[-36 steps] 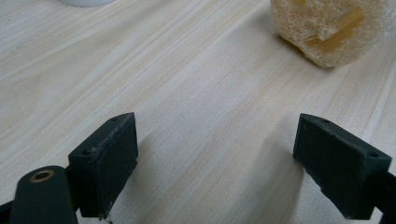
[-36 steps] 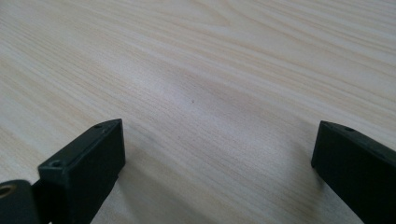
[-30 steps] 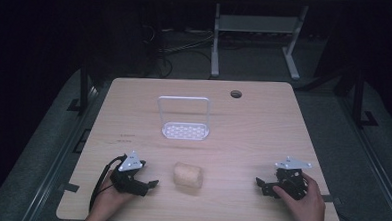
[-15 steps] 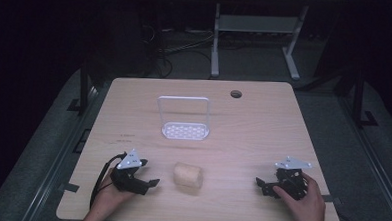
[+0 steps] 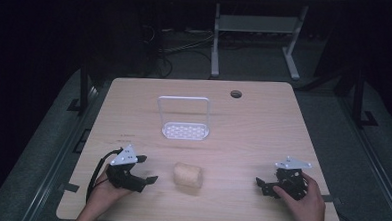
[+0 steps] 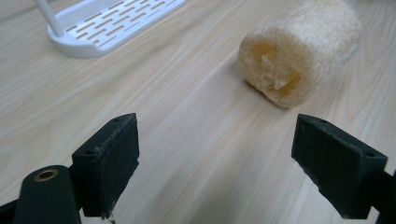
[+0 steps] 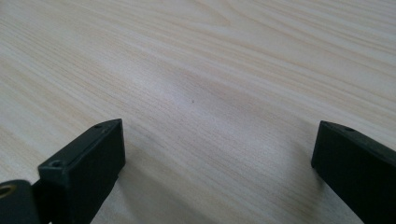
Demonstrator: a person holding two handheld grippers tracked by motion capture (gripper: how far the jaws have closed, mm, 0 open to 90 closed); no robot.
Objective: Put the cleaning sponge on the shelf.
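1. Near edge: left gripper low over the table, jaws spread wide, nothing between them, pointing right at the loofah. Cable loops off its left side.
2. Near right: right gripper resting by the near right corner, jaws also wide apart and empty; right gripper view has bare wood grain between the jaws. Well apart from the loofah.
3. Loofah lies on its side near centre, between the two grippers, closer to the left one. In left gripper view it sits ahead and to the right, hollow end facing the camera, not touching either jaw.
4. Step, as I judge it: approach before pickup, no grasp yet. Next move calls for the left gripper to slide forward and right until the jaws straddle the loofah, then squeeze gently; it looks soft.
5. Farther: white rack with upright handle, past the loofah, empty. Likely drop spot.
6. Far right: cable hole.
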